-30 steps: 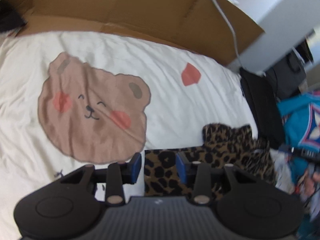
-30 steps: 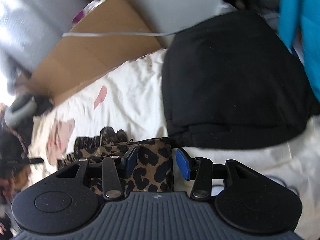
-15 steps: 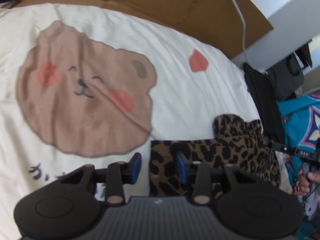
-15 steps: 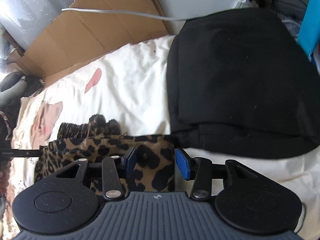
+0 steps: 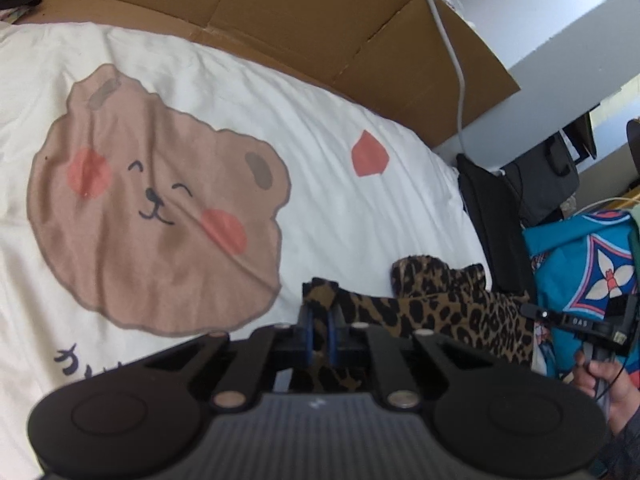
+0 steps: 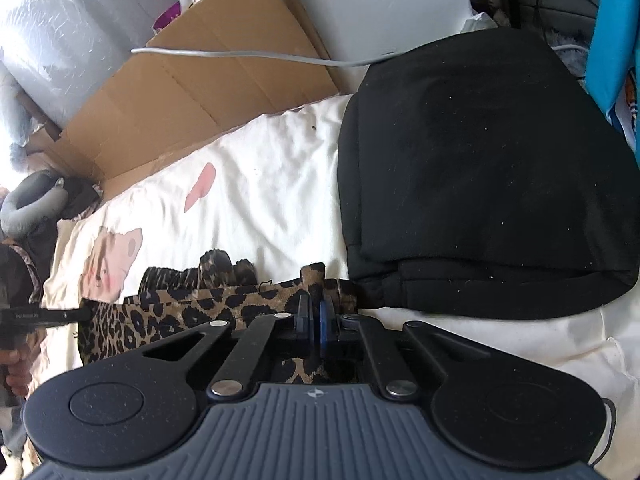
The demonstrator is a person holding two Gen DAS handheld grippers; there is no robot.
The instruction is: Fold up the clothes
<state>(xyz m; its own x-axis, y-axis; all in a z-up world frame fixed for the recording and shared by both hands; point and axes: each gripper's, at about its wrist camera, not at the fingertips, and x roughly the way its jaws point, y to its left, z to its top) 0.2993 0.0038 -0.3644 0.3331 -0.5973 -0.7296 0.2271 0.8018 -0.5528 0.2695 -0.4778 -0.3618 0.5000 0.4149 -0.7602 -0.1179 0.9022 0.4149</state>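
Left wrist view is showing both tongs, open a moment ago, now pinching the leopard garment [image 5: 460, 312], left tongs [image 5: 319, 330] and right tongs [image 6: 315, 322] each gripping a near corner, suggesting a fold is starting.

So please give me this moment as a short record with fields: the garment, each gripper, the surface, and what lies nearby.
garment: leopard-print fabric garment, lying on the bed
left gripper: shut on one corner of the garment
right gripper: shut on another corner
surface: white bedsheet with a brown bear print
nearby: folded black garment, touching the leopard one; brown cardboard behind
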